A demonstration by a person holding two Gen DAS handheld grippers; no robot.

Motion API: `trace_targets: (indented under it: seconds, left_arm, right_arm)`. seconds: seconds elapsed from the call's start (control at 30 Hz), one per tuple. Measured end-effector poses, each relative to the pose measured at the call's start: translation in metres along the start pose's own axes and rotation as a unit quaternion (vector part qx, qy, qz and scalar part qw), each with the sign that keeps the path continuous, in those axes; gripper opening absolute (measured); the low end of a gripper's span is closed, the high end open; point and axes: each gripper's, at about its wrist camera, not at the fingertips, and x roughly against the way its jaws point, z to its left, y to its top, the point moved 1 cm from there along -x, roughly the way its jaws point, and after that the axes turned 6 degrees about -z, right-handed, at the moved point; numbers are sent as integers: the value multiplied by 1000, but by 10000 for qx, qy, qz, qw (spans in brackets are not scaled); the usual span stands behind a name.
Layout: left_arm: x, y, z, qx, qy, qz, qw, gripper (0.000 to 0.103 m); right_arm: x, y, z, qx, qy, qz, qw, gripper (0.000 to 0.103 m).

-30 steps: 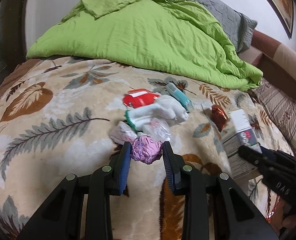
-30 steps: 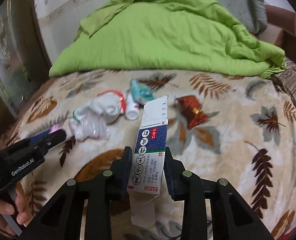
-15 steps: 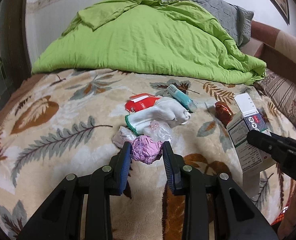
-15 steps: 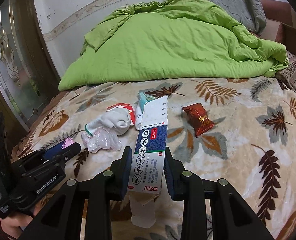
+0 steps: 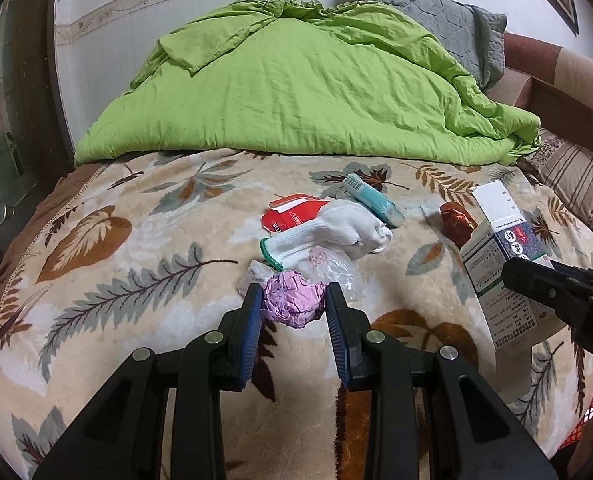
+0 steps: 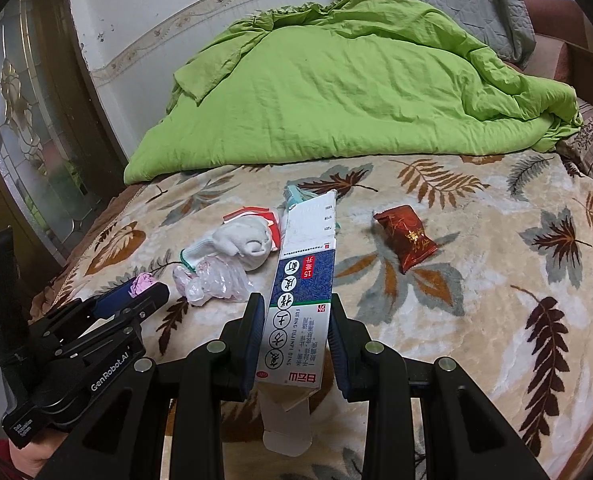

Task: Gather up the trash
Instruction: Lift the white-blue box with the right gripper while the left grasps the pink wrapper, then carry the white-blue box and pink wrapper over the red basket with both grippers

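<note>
Between L tool (image 5: 294, 306) pads: pink wad (image 5: 293, 305)

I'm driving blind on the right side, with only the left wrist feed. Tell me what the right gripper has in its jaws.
Observer: The right gripper is shut on the blue and white carton, clamped near its lower end; an open flap hangs below the pads.
Operator: Read me the carton's front.
Observer: Blue panel, large white Chinese characters, red corner tag.
Operator: Describe the red wrapper; I only see it edge-on.
Observer: It lies flat on the blanket, gold print up, apart from the carton.
</note>
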Motion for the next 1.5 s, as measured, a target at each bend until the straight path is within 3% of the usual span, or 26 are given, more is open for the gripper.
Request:
trace_targets:
  seconds: [0.17,0.4,0.57,0.8,1.07,1.27,1.37,1.5]
  left_arm:
    - [2,1,-3,-38,-21,-33,10000,31]
    - [20,3,-23,-121,-412,-127,9990,31]
    - [36,-3,-54,-192,-1012,-34,9947,31]
    - [73,-11,-123,-423,-1992,50,9790,31]
    - [128,-11,-206,-852,-3007,102,9499,31]
    - [167,-21,-272,-1206,-3842,304,9148,31]
    - [175,-31,-306,-1366,-4123,523,8993,31]
    - [178,-51,-341,-1593,-4299,829,8848,31]
  right_arm:
    - [7,0,-2,-99,33,-56,9999,33]
    - [41,0,-27,-542,199,-143,9982,33]
    - [91,-2,-63,-706,45,-329,9970,33]
    - [161,-25,-121,-1243,-234,-469,9909,33]
    - [241,-54,-165,-1401,-777,-577,9854,33]
    - [305,-80,-205,-1689,-1284,-707,9747,33]
    - [325,-95,-221,-1886,-1453,-720,9686,33]
    - [341,-116,-241,-2157,-1595,-663,9611,33]
